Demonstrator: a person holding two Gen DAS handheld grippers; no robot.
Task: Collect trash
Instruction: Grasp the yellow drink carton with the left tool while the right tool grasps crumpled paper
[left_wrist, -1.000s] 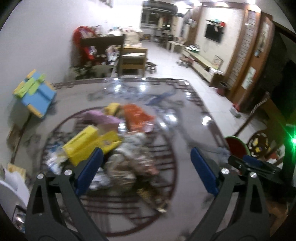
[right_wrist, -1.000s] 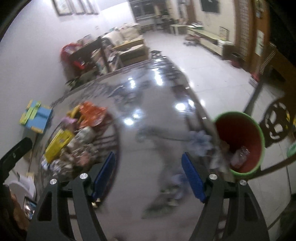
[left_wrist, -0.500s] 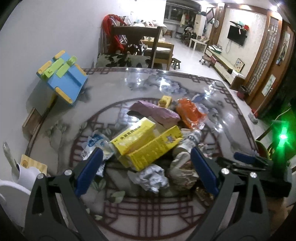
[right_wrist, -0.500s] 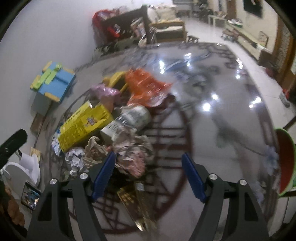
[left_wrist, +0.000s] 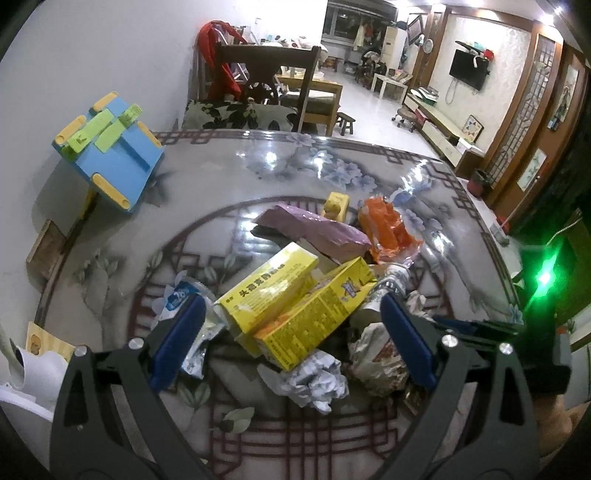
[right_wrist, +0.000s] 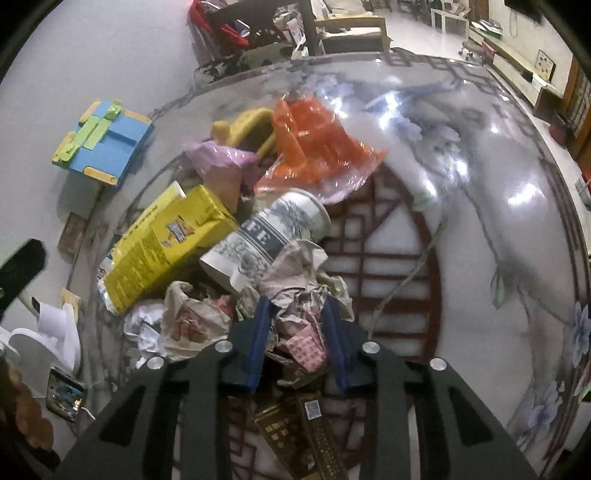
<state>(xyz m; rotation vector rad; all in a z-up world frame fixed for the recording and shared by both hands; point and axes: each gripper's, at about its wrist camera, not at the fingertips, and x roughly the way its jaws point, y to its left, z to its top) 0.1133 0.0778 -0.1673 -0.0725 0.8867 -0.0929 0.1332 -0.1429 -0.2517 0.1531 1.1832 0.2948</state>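
**Trash heaped at the middle of the patterned table**

Two yellow cartons (left_wrist: 295, 295) lie side by side on their long faces, the nearer one with its end flap open. Behind them rests a purple wrapper (left_wrist: 317, 230), with a small yellow box (left_wrist: 335, 205) and a crinkled orange plastic bag (left_wrist: 388, 229) farther back. A white paper cup (right_wrist: 269, 240) printed with dark lettering lies tipped on its side against the cartons. In front sit a ball of white paper (left_wrist: 317, 384), a blue-and-white wrapper (left_wrist: 184, 299), crumpled pinkish-brown paper (right_wrist: 299, 306) and a dark flattened packet (right_wrist: 303, 432).
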